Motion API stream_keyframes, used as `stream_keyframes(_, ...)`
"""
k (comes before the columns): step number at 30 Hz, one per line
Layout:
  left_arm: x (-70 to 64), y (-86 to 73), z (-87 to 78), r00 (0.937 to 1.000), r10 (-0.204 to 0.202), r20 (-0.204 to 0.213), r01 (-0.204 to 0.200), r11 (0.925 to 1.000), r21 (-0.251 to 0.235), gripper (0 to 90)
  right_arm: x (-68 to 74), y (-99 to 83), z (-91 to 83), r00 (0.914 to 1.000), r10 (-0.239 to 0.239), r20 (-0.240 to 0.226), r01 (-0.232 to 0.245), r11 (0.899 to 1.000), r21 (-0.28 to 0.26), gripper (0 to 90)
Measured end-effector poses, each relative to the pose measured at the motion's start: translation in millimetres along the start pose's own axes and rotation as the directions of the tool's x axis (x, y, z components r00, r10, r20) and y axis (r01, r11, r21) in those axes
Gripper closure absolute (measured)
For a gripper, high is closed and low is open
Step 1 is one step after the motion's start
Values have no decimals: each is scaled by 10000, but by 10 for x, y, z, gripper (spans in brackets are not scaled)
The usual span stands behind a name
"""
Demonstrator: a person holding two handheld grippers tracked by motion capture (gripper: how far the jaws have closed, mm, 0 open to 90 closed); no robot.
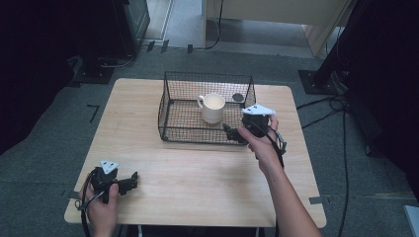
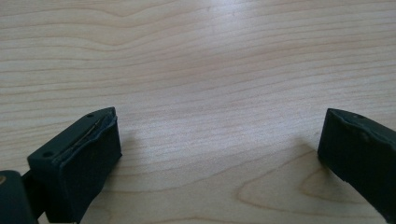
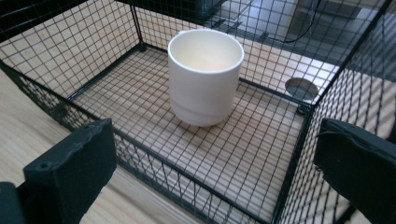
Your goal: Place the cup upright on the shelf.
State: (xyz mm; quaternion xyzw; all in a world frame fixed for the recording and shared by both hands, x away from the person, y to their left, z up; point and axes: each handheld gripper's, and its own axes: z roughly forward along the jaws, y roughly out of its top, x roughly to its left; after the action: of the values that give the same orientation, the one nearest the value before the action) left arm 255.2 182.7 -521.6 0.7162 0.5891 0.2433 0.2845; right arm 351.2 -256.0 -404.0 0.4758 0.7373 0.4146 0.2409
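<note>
Your right claw (image 1: 236,132) hangs at the near right corner of the basket (image 1: 168,101), jaws spread wide and holding nothing. In the right gripper view the near wall of the mesh crosses between the jaws, and the right-hand jaw sits outside the basket's side wall. The mug (image 3: 204,77) stands upright on the basket floor ahead of that claw, a little left of its centre line, well apart from both jaws and clear of all four walls. In the high view its handle points away from your right claw, toward the far left.

Your left claw (image 1: 129,181) rests low over the bare worktop (image 2: 201,60) near the front left edge, jaws open and empty, with nothing but wood grain ahead of it.

Judgement: the mug is inside the basket and nothing grips it. If you are placing it, that step looks done and only the withdrawal of your right claw is left. If you are fetching it, the grasp is not yet begun; the claw must first clear the near wall.

A round dark hole (image 3: 301,88) lies in the worktop beyond the basket's far right corner.
</note>
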Motion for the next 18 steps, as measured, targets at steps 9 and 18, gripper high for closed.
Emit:
stream_keyframes(9, 0, 0, 0, 10000, 0, 0, 0, 10000, -3, 0, -41, -255, -163, 9999, 133, -102, -134, 9998, -122, 0)
stream_keyframes(18, 0, 0, 0, 10000, 0, -1, 0, 10000, -6, 0, -51, -436, -290, 9996, 150, -236, -155, 9997, -209, 0)
